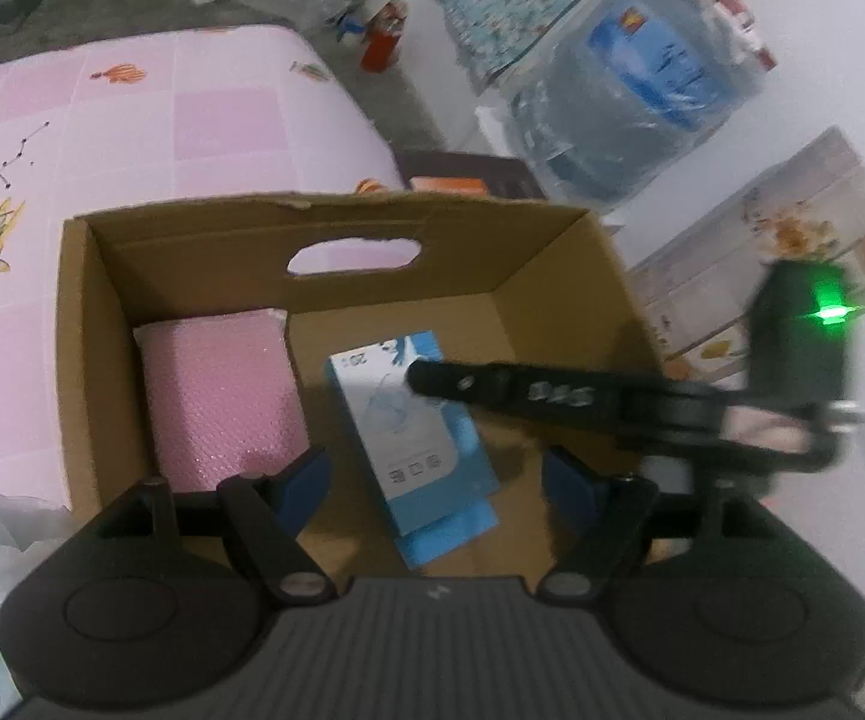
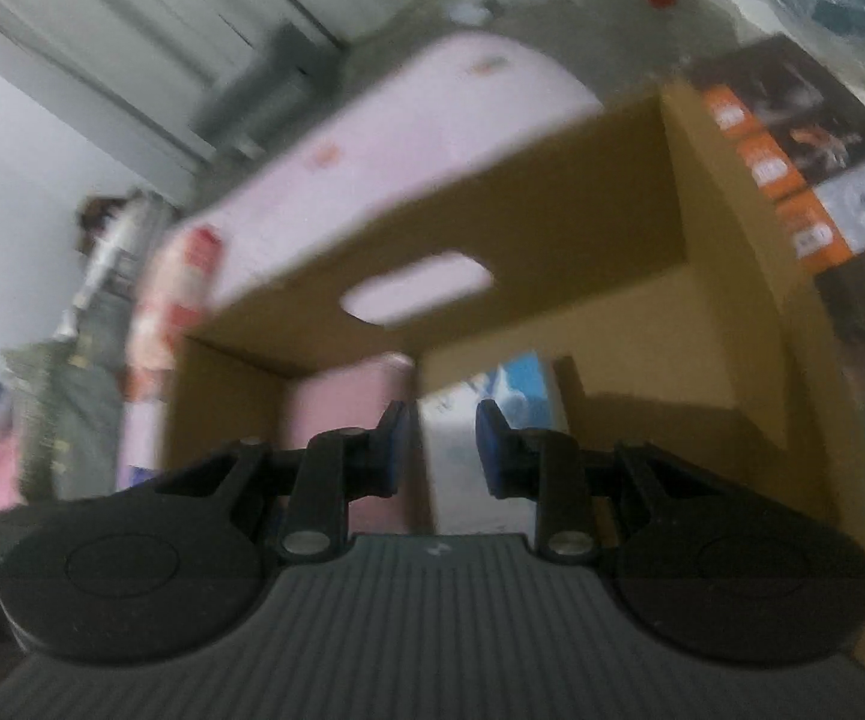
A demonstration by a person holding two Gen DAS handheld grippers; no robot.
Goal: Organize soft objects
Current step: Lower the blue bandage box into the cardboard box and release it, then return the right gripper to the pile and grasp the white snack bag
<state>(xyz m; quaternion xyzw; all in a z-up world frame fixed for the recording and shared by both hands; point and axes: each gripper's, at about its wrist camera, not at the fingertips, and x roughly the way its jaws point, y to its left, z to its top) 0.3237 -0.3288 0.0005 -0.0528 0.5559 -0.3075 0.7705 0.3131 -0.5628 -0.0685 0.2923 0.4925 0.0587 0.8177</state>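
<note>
Hovering over the cardboard box (image 1: 102,300) | left gripper (image 1: 432,480) fingers spread, empty | right gripper (image 2: 437,450) fingers nearly closed, nothing visibly held | blue-white packet (image 1: 414,438) and pink bubble-wrap pad (image 1: 222,396) lie side by side on the box floor | I'd go in slowly, clear of the walls | pink bed (image 1: 162,120) beyond.
</note>
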